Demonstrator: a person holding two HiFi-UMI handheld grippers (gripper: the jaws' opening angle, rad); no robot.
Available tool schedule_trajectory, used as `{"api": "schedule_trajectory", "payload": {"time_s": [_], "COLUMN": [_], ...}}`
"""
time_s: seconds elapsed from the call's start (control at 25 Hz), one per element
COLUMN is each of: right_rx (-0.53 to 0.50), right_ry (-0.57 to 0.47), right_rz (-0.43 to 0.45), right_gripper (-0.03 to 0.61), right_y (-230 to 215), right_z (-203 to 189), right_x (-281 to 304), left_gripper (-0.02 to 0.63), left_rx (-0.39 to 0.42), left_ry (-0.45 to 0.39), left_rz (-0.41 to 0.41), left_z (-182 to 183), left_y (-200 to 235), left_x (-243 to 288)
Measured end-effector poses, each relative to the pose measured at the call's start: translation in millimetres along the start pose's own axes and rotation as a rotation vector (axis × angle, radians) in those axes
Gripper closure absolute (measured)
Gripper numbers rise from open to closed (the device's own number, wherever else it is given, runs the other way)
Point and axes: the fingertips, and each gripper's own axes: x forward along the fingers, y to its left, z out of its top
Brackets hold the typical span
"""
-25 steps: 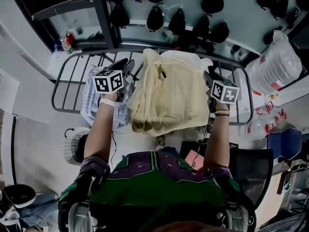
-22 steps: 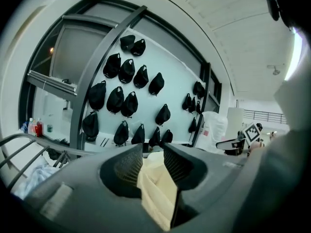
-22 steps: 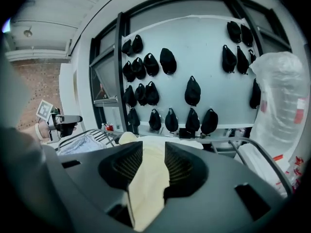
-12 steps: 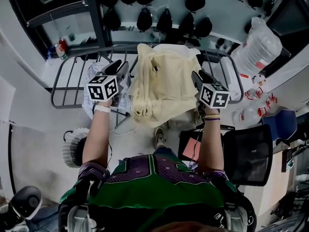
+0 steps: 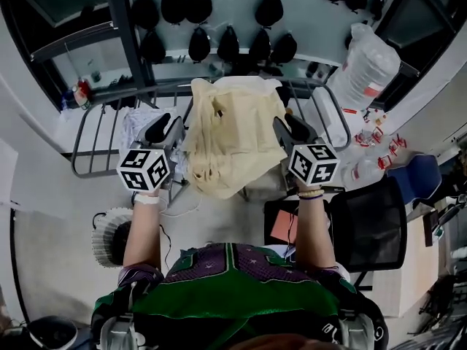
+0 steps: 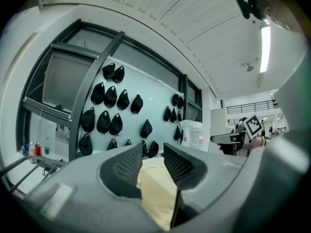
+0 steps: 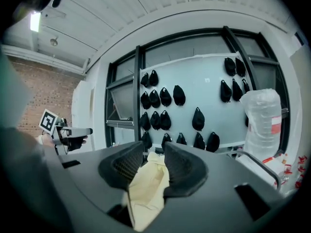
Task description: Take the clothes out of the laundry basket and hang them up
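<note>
My left claw (image 5: 169, 126) and right claw (image 5: 283, 128) each clamp an edge of the cream garment (image 5: 233, 133), spread between them at frame centre. Over the last second both have lifted it higher above the drying rack (image 5: 93, 133); hanging looks next.

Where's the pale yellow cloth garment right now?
The pale yellow garment hangs centre of head view, clamped by left gripper and right gripper, over the grey metal drying rack.
</note>
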Motion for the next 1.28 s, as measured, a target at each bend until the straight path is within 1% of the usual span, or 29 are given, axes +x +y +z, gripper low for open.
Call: {"api": "schedule_trajectory", "payload": {"time_s": [0.2, 0.4, 0.6, 0.76, 0.92, 1.08, 1.28], "right_rx": [-0.010, -0.020, -0.016, -0.017, -0.018, -0.022, -0.025], "right_ry": [-0.056, -0.076, -0.104, -0.127, -0.154, -0.181, -0.201], "right_rz": [0.032, 0.060, 0.053, 0.053, 0.054, 0.052, 0.054], "right_gripper": [0.442, 0.442, 0.442, 0.443, 0.447, 0.466, 0.492], "right_y": [10.9, 15.1, 9.7, 4.7, 2.8, 3.9, 9.2], "right_z": [12.3, 11.9, 14.8, 15.7, 14.2, 14.7, 7.9], "right_x": [-29.1, -70.0, -108.1, -145.9, -182.9, -219.4, -255.6], "left_gripper": [0.469, 0.469, 0.474, 0.503, 0.533, 0.567, 0.583], "left_rx": [0.026, 0.014, 0.014, -0.001, 0.020, 0.016, 0.027], "left_ry": [-0.038, -0.079, -0.089, -0.127, -0.145, -0.153, -0.172], "left_rz": [0.006, 0.050, 0.083, 0.084, 0.095, 0.107, 0.130], "left_z": [14.6, 22.2, 22.5, 22.5, 18.2, 12.9, 8.6], "left_y": [-30.8, -62.7, -88.2, -118.9, -152.6, -181.7, -211.6], "left_x": [-26.5, -59.8, -83.0, -102.8, -123.8, -146.0, -177.7]}}
